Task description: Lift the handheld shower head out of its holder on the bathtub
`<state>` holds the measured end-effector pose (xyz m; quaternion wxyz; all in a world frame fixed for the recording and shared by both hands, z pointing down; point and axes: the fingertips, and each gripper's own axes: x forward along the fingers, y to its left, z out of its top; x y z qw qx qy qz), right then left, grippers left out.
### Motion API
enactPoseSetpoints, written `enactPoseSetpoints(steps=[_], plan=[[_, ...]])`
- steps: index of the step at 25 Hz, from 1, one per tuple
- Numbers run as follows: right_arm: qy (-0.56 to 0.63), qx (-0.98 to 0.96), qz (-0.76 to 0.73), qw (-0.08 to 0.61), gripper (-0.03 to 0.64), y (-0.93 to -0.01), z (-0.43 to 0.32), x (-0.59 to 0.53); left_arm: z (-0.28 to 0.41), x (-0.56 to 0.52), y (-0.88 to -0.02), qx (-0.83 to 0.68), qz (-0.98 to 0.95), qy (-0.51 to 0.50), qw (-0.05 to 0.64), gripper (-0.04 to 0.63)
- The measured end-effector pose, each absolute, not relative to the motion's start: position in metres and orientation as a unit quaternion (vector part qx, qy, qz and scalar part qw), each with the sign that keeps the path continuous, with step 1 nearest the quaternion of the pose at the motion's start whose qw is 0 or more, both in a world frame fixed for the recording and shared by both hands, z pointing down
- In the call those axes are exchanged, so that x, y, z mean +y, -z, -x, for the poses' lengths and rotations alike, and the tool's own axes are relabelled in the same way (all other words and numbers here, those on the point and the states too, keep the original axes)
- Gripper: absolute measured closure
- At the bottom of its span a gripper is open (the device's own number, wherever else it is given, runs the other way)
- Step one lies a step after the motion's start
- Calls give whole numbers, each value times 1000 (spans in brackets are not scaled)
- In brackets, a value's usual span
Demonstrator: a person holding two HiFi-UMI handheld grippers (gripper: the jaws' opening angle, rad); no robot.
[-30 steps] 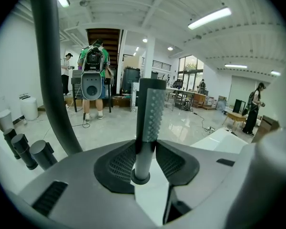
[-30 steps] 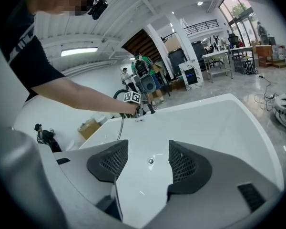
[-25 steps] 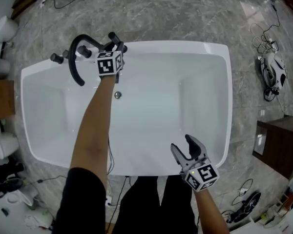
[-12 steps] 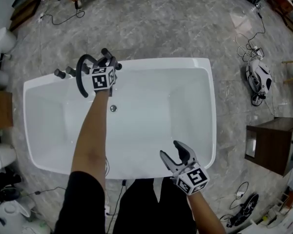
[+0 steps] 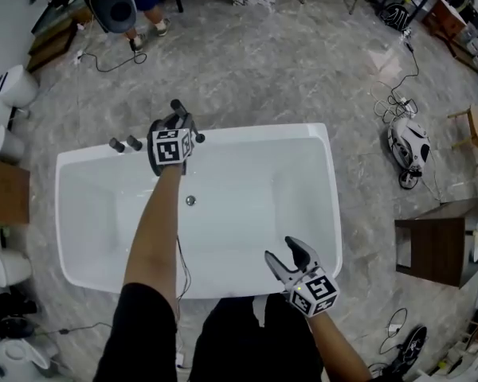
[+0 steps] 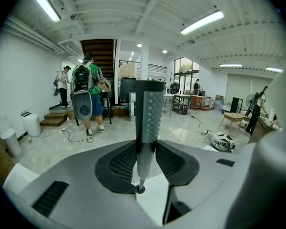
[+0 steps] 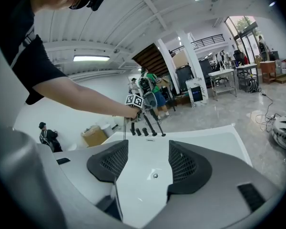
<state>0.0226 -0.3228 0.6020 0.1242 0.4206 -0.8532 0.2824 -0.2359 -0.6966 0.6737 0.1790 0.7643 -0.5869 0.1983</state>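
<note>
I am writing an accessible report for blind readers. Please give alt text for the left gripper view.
The left gripper has its jaws closed on a grey handheld shower head, held upright between them. Behind it, under bright ceiling lights, are a staircase, a glossy floor and people, one carrying a backpack.

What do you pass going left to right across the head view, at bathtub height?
Cardboard box → black tap knobs → left tool gripping the shower head → right tool → dark wooden cabinet.
</note>
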Motion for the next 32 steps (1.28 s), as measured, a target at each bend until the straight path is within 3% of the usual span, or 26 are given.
enactPoseSetpoints(steps=[6,12,32], plan=[[-269,-859,-416,126,383,-572,-33,-302,229,-685,-616,-585,-772,-192,157,476],[-301,-847,-436,52,383,-535,-43,-304,227,-679,-564,-583,-779,-191,128,476],[-256,-875,-411,3,385,-448,-21,-314,251,-653,-381,-613,-779,-110,67,477]])
